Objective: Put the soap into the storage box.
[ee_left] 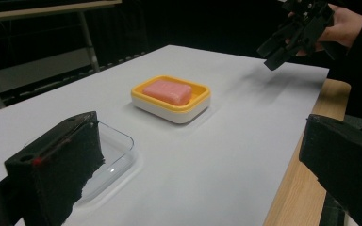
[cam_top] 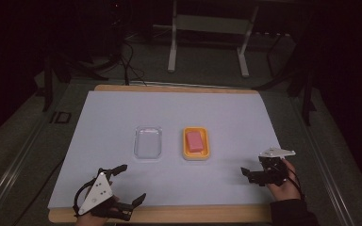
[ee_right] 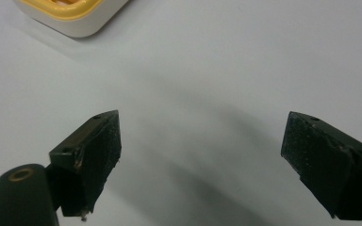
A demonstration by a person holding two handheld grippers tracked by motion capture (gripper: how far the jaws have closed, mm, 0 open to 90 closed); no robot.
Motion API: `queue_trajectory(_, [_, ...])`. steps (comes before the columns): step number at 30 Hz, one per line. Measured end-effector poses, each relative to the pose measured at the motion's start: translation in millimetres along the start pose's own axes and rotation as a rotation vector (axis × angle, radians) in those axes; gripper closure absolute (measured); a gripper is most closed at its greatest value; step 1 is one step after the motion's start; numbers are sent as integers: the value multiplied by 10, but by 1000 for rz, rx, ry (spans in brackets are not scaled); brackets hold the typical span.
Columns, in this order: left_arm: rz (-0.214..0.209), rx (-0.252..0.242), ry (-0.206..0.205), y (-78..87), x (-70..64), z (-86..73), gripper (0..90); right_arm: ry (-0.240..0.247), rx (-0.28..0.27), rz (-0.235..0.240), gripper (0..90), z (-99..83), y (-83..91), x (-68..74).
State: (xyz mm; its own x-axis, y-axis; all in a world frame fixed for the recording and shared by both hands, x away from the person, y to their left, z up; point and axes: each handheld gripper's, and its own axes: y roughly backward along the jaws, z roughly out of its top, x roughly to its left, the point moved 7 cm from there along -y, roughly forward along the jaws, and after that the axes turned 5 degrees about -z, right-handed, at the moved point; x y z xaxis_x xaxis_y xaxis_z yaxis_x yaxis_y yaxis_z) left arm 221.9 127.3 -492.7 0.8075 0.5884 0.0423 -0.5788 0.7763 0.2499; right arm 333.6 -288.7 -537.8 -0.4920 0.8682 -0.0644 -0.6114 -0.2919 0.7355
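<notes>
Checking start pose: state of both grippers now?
Left gripper: open, empty, near the clear plastic tray.
Right gripper: open, empty, apart from the yellow-rimmed dish with the pink soap bar.

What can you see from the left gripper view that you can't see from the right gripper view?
Left gripper view alone: the pink soap lying in the yellow dish, the clear tray beside it, the table's wooden edge, and the right gripper held in a hand. Right gripper view alone: the right gripper's own wide-open black fingers close above the sheet. Both share the white sheet and the yellow dish, just a corner of it in the right gripper view.
</notes>
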Motion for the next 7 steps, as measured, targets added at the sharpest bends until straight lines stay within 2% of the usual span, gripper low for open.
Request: queue_trajectory(7, [-2,-3,1,-1,-3,4,3,4,6,7,126,-10,-20,12])
